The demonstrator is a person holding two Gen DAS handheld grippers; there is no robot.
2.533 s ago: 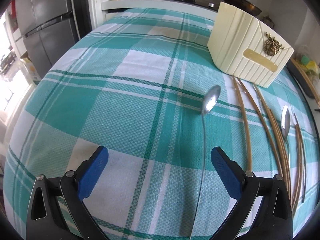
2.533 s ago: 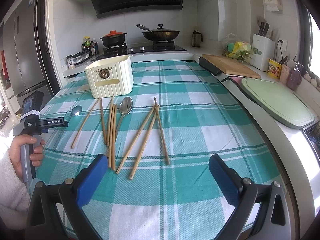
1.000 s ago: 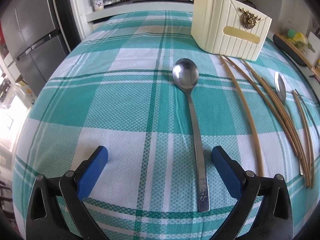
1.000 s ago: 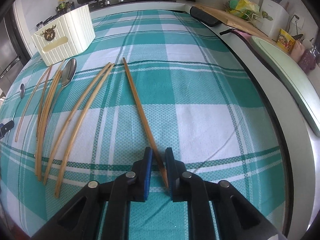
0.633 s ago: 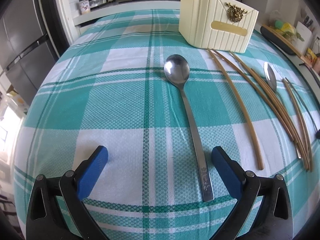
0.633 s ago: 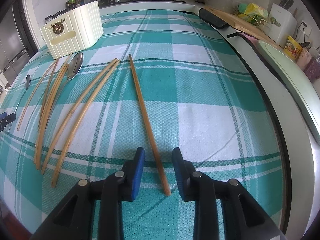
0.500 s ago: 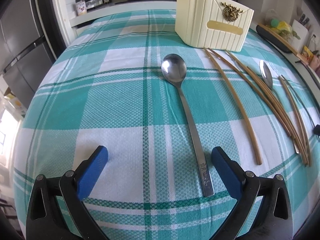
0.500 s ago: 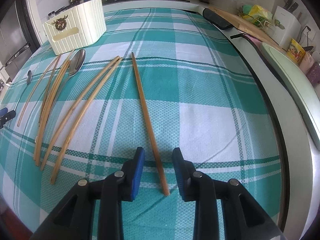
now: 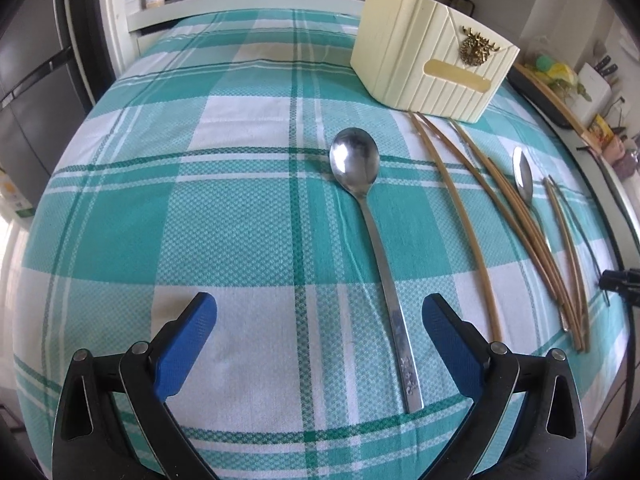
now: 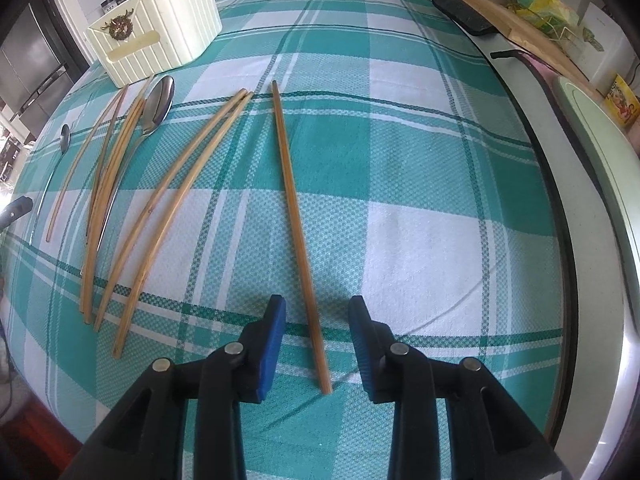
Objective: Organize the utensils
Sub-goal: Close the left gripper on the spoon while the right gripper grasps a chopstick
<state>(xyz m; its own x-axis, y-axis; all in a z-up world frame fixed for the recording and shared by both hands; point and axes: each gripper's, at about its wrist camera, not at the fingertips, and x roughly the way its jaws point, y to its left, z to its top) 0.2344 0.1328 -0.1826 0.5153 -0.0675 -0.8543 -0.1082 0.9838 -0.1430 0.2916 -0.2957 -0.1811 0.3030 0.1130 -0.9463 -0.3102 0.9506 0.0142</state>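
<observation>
A single straight bamboo chopstick point(image 10: 296, 216) lies flat on the counter's teal-and-white checked woven cloth point(image 10: 420, 168), its near end between the blue pads of the right hand-held gripper point(image 10: 316, 320), whose jaws are opening and clear of it. Beyond the chopstick, towards the ribbed cream plastic holder point(image 10: 160, 36), lie six more slim bamboo sticks and two steel spoons. One long-handled spoon point(image 9: 372, 240), oval bowl up, lies in front of the holder between the widely released jaws of the left hand-held gripper point(image 9: 320, 320)

Two spoons point(image 9: 354, 160), seven chopsticks point(image 10: 298, 220), one holder point(image 9: 424, 68)
</observation>
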